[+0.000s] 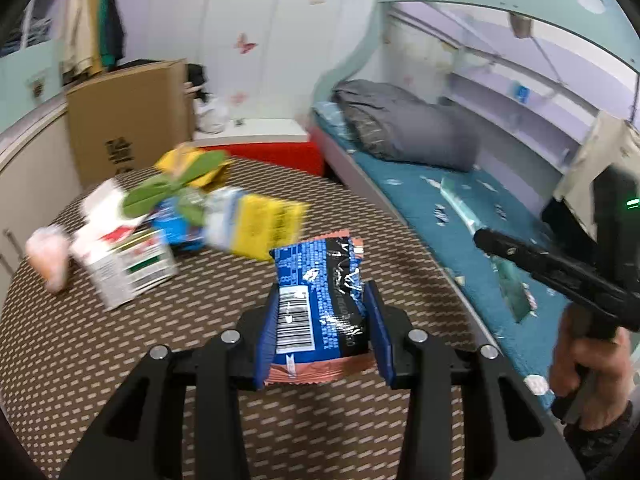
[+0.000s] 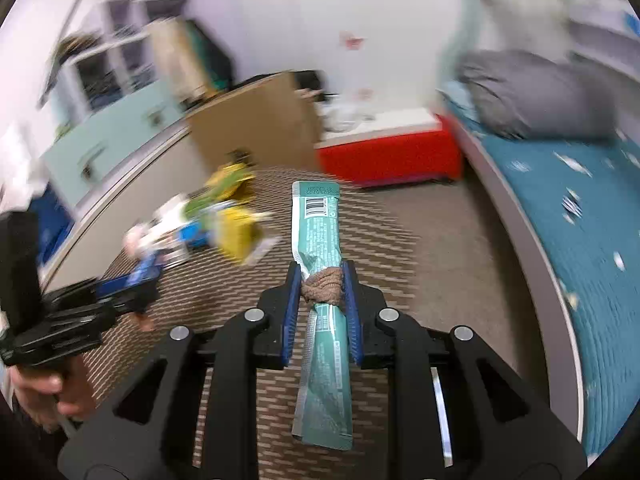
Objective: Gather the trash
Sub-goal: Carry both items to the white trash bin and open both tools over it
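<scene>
1. Left wrist view: left gripper (image 1: 323, 322) clamps a blue snack packet (image 1: 320, 300), blue pads pressed on both its sides; barcode faces up, pink crimped ends stick out front and back.
2. The packet is held above the near part of the table (image 1: 60, 360), which wears a brown cloth with pale dashes; whether the packet touches the cloth cannot be told.
3. Trash pile (image 1: 180, 216) sits toward the table's far left edge: green and yellow wrappers, a white carton, a blue pack. All motion-blurred, print unreadable. A pinkish blob at the left edge is too smeared to identify.
4. Right gripper (image 1: 480, 236) enters from the right frame edge, its fingertips over the teal bed (image 1: 420, 200); a teal wrapper (image 1: 460, 204) pokes past its tip, mostly hidden by the black body. The hand holding it is cut off by the frame.
5. Right wrist view: right gripper (image 2: 322, 284) pinches the long teal wrapper (image 2: 320, 224) together with a brown knotted scrap (image 2: 323, 286) wrapped round its middle; jaws nearly closed on both.
6. The wrapper's barcode end points away over the table; its tail hangs back toward the camera.
7. Left gripper (image 2: 132, 280) shows at the left frame edge, heavily blurred; the blue packet there is barely readable.
8. Cardboard box (image 2: 256, 120) stands beyond the table's far edge, blurred.
</scene>
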A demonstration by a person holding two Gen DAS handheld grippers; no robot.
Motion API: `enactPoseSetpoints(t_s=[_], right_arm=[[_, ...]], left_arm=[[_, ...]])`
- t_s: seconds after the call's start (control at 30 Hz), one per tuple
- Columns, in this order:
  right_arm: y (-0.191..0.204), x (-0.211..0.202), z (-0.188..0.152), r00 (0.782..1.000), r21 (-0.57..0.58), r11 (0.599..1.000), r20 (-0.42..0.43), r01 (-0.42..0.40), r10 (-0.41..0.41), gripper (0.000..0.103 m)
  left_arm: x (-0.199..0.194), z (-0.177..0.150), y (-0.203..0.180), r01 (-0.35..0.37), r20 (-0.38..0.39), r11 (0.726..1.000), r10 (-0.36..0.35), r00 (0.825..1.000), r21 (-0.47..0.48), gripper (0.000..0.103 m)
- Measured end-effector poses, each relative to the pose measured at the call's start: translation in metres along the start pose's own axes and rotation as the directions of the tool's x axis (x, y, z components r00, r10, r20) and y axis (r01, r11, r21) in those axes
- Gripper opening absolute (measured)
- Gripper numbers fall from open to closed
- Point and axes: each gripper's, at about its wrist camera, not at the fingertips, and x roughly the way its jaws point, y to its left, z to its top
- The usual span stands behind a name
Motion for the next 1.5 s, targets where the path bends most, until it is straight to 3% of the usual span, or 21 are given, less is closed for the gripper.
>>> enactPoseSetpoints(t_s=[0.17,0.33,0.4,0.43,0.47,0.5,0.6,0.77,0.9,0.93,0.97,1.03,1.13,1.27,1.5], right_arm=[[-0.103,0.04,-0.047,0.984,0.206,0.97,-0.145,0.13,-0.101,0.021],[-0.168,0.079,-0.098,0.961,0.34,0.923,-0.259,0.183,-0.096,0.022],[-0.197,0.084,-0.115,0.949,0.38,0.898,-0.297,0.223,-0.11,0.024],[-0.207,0.087,-0.121,0.943,0.404,0.883,-0.312,0.241,-0.114,0.032],[-0.213,0.087,-0.123,0.943,0.422,0.873,-0.312,0.244,-0.113,0.042],[-0.219,0.084,-0.125,0.946,0.442,0.862,-0.302,0.249,-0.119,0.058],[-0.228,0.067,-0.126,0.957,0.469,0.849,-0.259,0.244,-0.132,0.064],[-0.239,0.025,-0.115,0.974,0.508,0.833,-0.167,0.22,-0.156,0.073],[-0.241,-0.003,-0.101,0.979,0.518,0.831,-0.089,0.204,-0.185,0.082],[-0.241,-0.009,-0.097,0.979,0.517,0.832,-0.074,0.202,-0.191,0.084],[-0.24,-0.014,-0.095,0.978,0.517,0.832,-0.06,0.202,-0.2,0.086],[-0.238,-0.022,-0.091,0.976,0.516,0.832,-0.044,0.204,-0.212,0.089],[-0.237,-0.029,-0.087,0.974,0.524,0.827,-0.026,0.205,-0.225,0.097],[-0.228,-0.038,-0.084,0.965,0.529,0.817,-0.013,0.228,-0.261,0.097],[-0.189,-0.053,-0.063,0.96,0.479,0.85,0.045,0.222,-0.276,0.097]], left_arm=[[0.029,0.007,-0.051,0.075,-0.035,0.996,-0.073,0.997,0.045,0.04],[0.062,0.009,-0.1,0.126,-0.098,0.988,-0.117,0.988,0.093,0.04],[0.077,0.009,-0.121,0.154,-0.13,0.982,-0.14,0.982,0.112,0.04],[0.083,0.007,-0.13,0.164,-0.143,0.979,-0.147,0.979,0.121,0.04],[0.09,0.005,-0.141,0.178,-0.161,0.975,-0.156,0.975,0.134,0.04],[0.098,0.003,-0.153,0.19,-0.18,0.971,-0.163,0.97,0.145,0.04],[0.121,-0.004,-0.179,0.209,-0.233,0.962,-0.165,0.958,0.178,0.04],[0.172,-0.022,-0.22,0.264,-0.362,0.945,-0.181,0.914,0.192,0.04],[0.194,-0.035,-0.238,0.281,-0.418,0.935,-0.172,0.892,0.214,0.043],[0.201,-0.037,-0.243,0.286,-0.435,0.932,-0.168,0.885,0.223,0.053],[0.205,-0.037,-0.246,0.282,-0.437,0.933,-0.163,0.884,0.223,0.074],[0.203,-0.033,-0.244,0.254,-0.401,0.943,-0.153,0.903,0.213,0.09],[0.195,-0.026,-0.24,0.248,-0.376,0.948,-0.16,0.912,0.198,0.091],[0.17,-0.015,-0.231,0.206,-0.299,0.955,-0.138,0.944,0.211,0.093],[0.131,0.004,-0.211,0.159,-0.197,0.965,-0.117,0.973,0.209,0.094]])
